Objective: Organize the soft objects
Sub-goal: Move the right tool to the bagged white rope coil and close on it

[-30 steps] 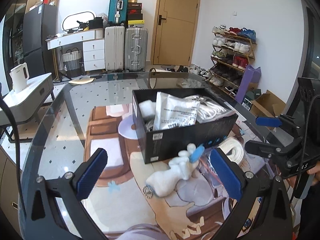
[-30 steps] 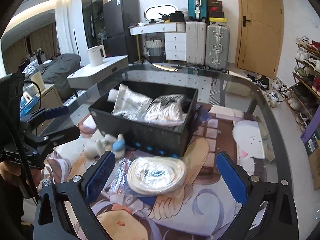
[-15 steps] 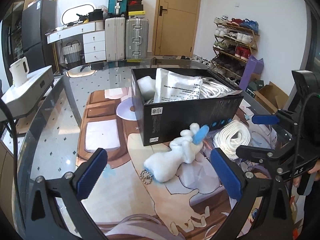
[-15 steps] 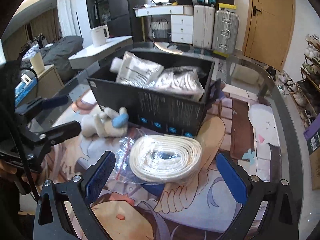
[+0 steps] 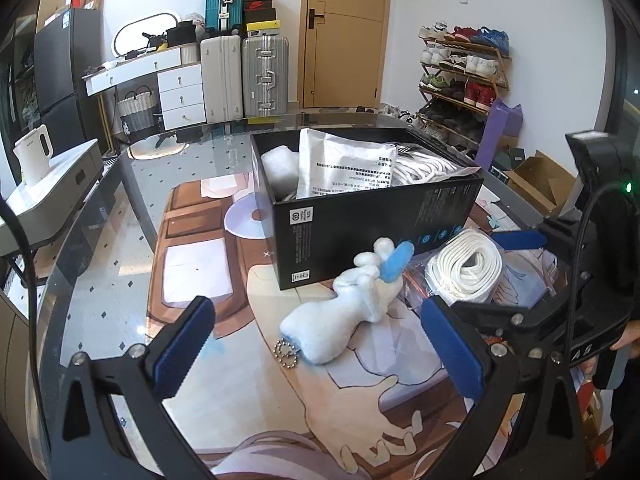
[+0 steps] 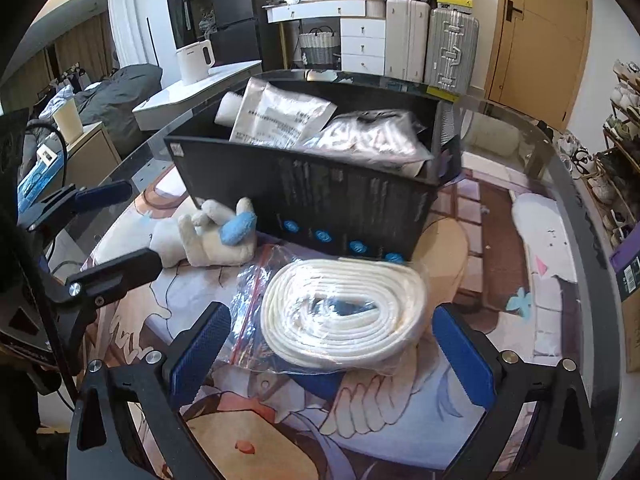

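Resting on a round glass desk (image 5: 120,184) covered by a cartoon-print mat (image 6: 500,240), a black box (image 5: 360,220) holds soft items: a white printed pouch (image 5: 344,168) standing upright, a white fluffy bundle (image 5: 280,168) to its left, and a clear bag of white cord (image 5: 424,164) to its right.

Just in front of the box lies a white plush toy (image 5: 340,312) with a blue part near its head, which touches the box's front wall; a small ball chain (image 5: 285,352) hangs from its near end. To the right of the toy, a clear zip bag with a coiled white strap (image 6: 344,312) lies flat on the mat, near the box's front.

Left tongs (image 5: 316,356) are spread wide and empty, with the plush toy between their blue pads (image 5: 180,344) but not touching them. Right tongs (image 6: 328,348) are also spread wide and empty, low over the mat, with the coiled strap bag between the pads (image 6: 460,352); contact cannot be told.

Each pair of tongs appears at the edge of the other's view. Suitcases (image 5: 244,76), a wooden door (image 5: 344,32) and a shoe rack (image 5: 460,72) stand behind the desk.
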Demonstrator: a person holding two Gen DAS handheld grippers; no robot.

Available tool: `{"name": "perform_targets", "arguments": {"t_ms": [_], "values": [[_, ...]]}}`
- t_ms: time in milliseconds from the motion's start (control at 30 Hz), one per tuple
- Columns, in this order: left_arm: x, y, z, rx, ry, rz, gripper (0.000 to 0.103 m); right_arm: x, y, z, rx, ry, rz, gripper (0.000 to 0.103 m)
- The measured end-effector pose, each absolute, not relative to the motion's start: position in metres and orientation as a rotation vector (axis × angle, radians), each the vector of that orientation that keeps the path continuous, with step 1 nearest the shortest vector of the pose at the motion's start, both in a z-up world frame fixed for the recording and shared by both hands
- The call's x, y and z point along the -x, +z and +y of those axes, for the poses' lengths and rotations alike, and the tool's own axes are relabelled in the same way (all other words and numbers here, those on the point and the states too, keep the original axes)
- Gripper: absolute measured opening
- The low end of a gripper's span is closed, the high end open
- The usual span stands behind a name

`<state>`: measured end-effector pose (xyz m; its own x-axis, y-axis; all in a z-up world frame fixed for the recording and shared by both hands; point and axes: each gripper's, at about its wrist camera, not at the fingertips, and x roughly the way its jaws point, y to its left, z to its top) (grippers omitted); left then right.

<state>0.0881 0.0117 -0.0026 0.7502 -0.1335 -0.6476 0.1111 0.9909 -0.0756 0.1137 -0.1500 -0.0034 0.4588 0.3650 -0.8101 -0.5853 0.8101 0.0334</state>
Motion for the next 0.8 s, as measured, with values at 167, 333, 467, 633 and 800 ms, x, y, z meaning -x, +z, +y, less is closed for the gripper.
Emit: {"name": "perform_targets", "arguments": {"t_ms": [167, 333, 467, 633, 800], "values": [[-0.089, -0.003, 0.019, 0.074, -0.133, 0.711, 0.103, -0.114, -0.009, -0.142, 0.29, 0.589, 0.934, 0.102], [-0.089, -0.004, 0.018, 0.069, -0.141, 0.713, 0.103, -0.114, -0.015, -0.137, 0.294, 0.579, 0.949, 0.102], [-0.089, -0.004, 0.02, 0.08, -0.148, 0.716, 0.103, -0.114, -0.017, -0.135, 0.287, 0.57, 0.949, 0.102], [-0.089, -0.005, 0.024, 0.097, -0.154, 0.724, 0.103, -0.118, -0.018, -0.133, 0.276, 0.557, 0.948, 0.102], [-0.089, -0.005, 0.024, 0.095, -0.153, 0.725, 0.103, -0.119, -0.017, -0.132, 0.277, 0.551, 0.947, 0.101]]}}
